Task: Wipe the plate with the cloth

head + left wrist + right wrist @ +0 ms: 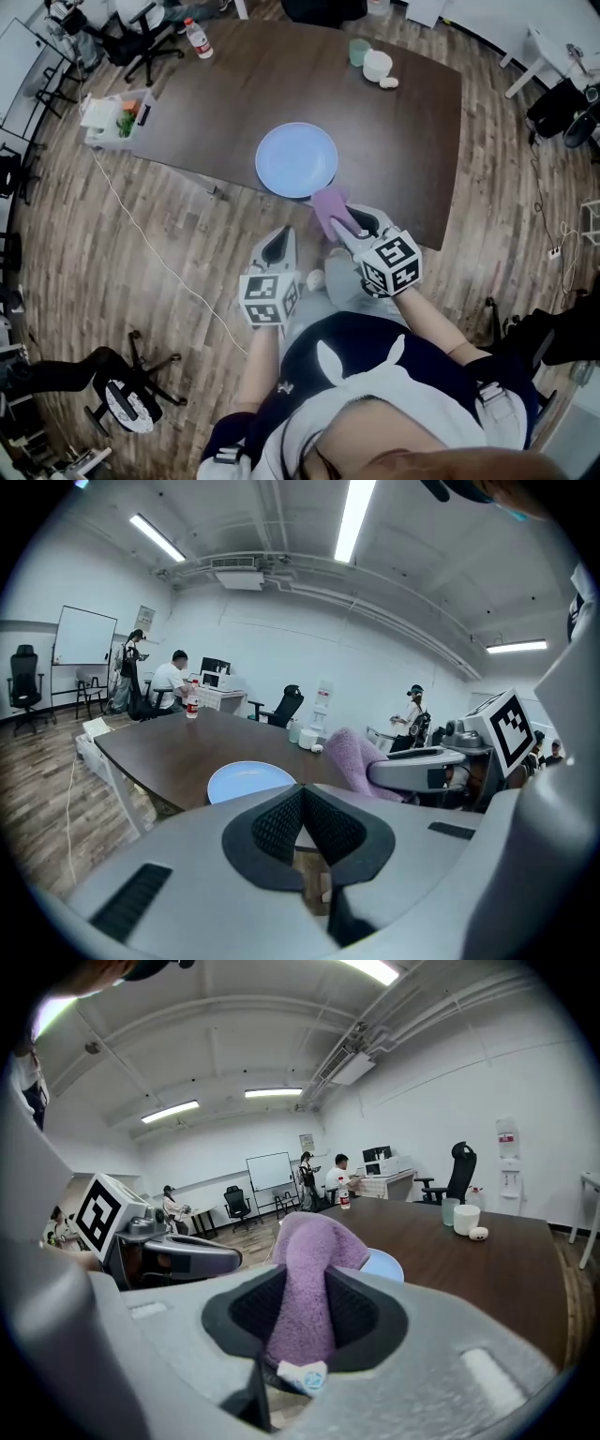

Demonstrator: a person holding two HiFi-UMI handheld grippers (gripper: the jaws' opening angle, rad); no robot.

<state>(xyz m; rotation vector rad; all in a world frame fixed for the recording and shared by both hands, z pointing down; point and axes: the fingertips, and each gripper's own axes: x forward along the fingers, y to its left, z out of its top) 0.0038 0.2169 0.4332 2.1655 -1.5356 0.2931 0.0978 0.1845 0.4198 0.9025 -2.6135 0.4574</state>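
Grip check: clamping the cloth (302,1269) upright in the right gripper (345,223), pressing the left gripper's (301,803) jaws together on nothing. Pointing both toward the plate (296,159), lying at the table's (403,141) near edge just beyond the cloth's tip, closer to the right gripper.

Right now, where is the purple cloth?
In the head view's centre, the purple cloth is clamped by the right gripper, beside the blue plate at the table edge.
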